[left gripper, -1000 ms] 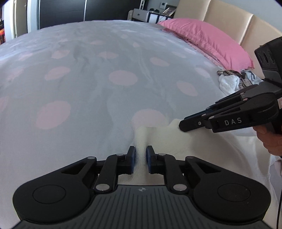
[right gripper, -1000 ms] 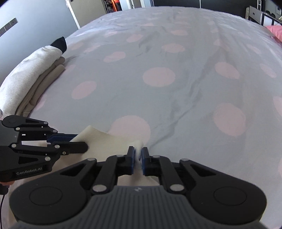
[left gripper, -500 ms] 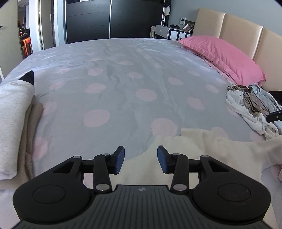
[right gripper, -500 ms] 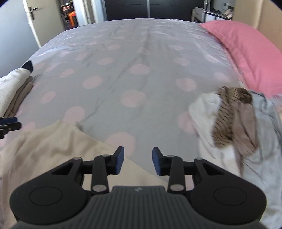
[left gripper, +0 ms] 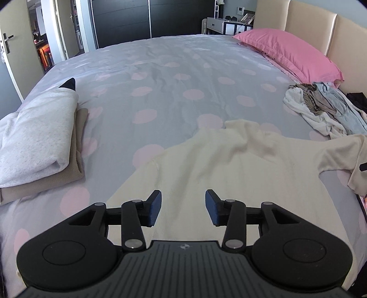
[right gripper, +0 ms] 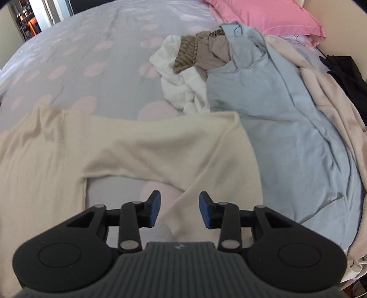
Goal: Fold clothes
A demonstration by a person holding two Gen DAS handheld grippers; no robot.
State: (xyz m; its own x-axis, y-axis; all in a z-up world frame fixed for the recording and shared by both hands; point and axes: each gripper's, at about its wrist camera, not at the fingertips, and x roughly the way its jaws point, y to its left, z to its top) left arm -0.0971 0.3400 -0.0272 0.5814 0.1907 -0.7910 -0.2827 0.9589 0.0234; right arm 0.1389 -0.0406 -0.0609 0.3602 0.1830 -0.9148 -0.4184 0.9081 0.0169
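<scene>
Both hand-held grippers, left (left gripper: pixel 182 207) and right (right gripper: pixel 178 209), are held apart and empty, their jaws just opened. A cream top (left gripper: pixel 220 160) is spread on the bed (left gripper: pixel 160 75); next, its right sleeve (right gripper: pixel 220 160) is probably to be gripped and folded inward.

Garment (left gripper: pixel 206 165) lies spread flat on the near part of the bed (left gripper: pixel 160 75), one sleeve (right gripper: pixel 160 146) reaching right toward the heap of unfolded clothes (left gripper: pixel 321 107). Heap sits right of the garment, before the pillow (left gripper: pixel 286 52), which rests against the headboard (left gripper: pixel 321 29) at far right. Stack of folded items (left gripper: pixel 39 142) lies at the bed's left edge, well apart from the garment. Wardrobe (left gripper: pixel 146 18) stands behind the bed; doorway (left gripper: pixel 41 45) at far left
</scene>
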